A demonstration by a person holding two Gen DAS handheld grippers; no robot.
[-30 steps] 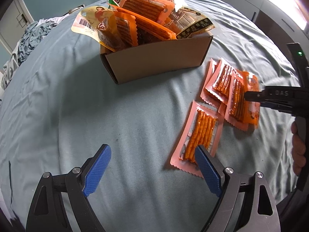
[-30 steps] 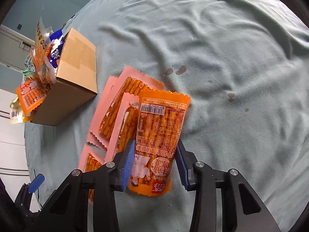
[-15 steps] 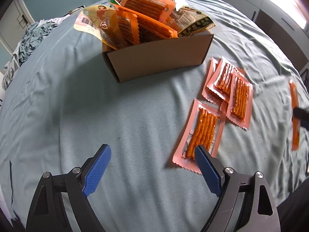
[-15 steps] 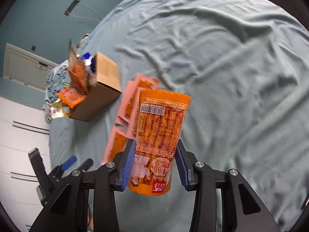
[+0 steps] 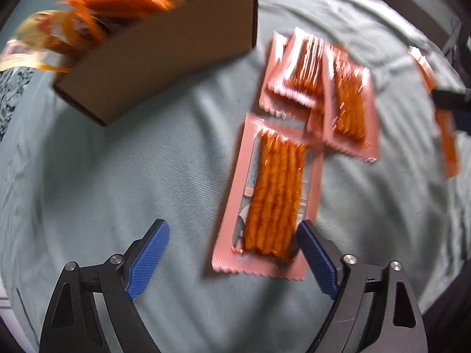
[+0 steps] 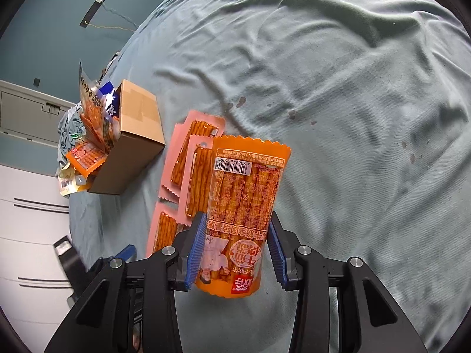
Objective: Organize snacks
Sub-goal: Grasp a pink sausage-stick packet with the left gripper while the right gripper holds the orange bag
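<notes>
Left gripper (image 5: 232, 253), jaws wide open, now lower over pink snack pack (image 5: 269, 197) on bed (image 5: 117, 176); right gripper (image 6: 235, 253) still clamps orange snack bag (image 6: 241, 214), lifted clear of bedsheet, cardboard box (image 6: 132, 141) beyond.

Bed (image 6: 353, 88) (wrinkled teal sheet) carries cardboard box (image 5: 164, 56), pink packets (image 5: 270, 194).

A wrinkled teal bedsheet (image 6: 353, 88) with dark spots, near white drawers (image 6: 26, 220).
</notes>
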